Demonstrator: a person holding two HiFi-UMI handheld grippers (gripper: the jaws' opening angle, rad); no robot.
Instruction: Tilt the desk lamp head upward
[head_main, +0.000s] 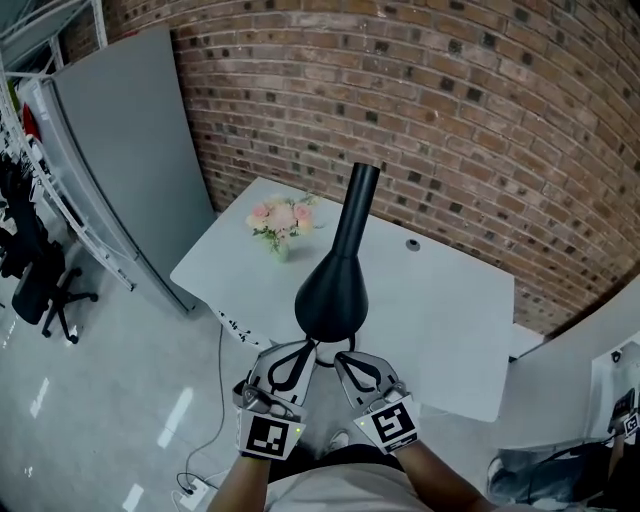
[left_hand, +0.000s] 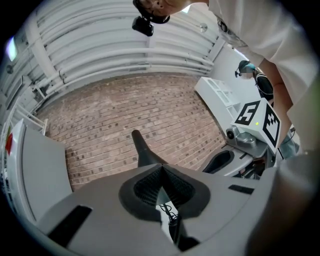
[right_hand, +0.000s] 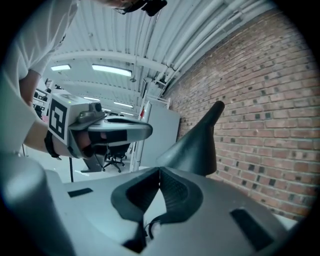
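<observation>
The lamp head (head_main: 331, 290) hides its own support on the desk (head_main: 440, 320).

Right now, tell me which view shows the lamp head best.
The head view: the whole black lamp head shows from above. The left gripper view catches only its narrow end; the right gripper view shows its cone side-on, bottom cut off.

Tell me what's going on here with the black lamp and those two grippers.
A person holds a two-jaw gripper in each hand at a white table by a brick wall. The left gripper and right gripper sit side by side just below the wide end of the black desk lamp head. Both have their jaws together with nothing between them, so neither grips the lamp. Whether the tips touch it can't be told. A small bunch of pink flowers stands on the table.
</observation>
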